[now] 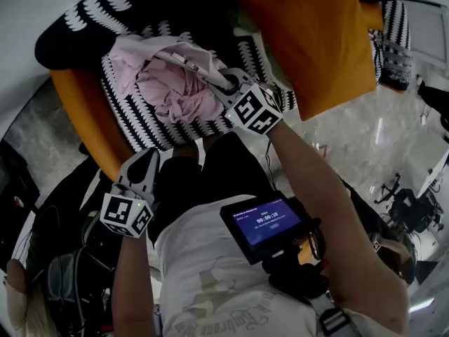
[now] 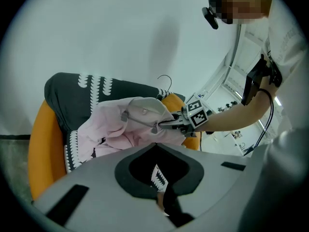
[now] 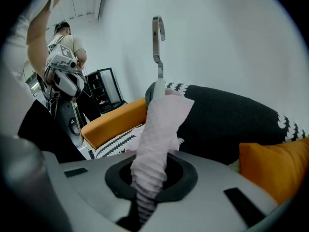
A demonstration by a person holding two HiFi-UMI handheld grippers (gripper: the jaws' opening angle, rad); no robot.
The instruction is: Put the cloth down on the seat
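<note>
- Low at the left, short of the patterned seat [image 1: 140,128], the left gripper [image 1: 147,156] is held back, jaws pressed together and empty, clear of the work.
- The pink cloth [image 1: 168,86], on its hanger [image 3: 158,42], is bunched on the seat.
- The cloth is pinched by the right gripper [image 1: 214,83], with the arm stretched forward, seemingly to control the lowering.

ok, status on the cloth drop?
Left gripper shut, empty, held low. Right gripper shut on pink cloth, hanger with it. Cloth bunched over patterned seat, not released. Nothing blocking.
</note>
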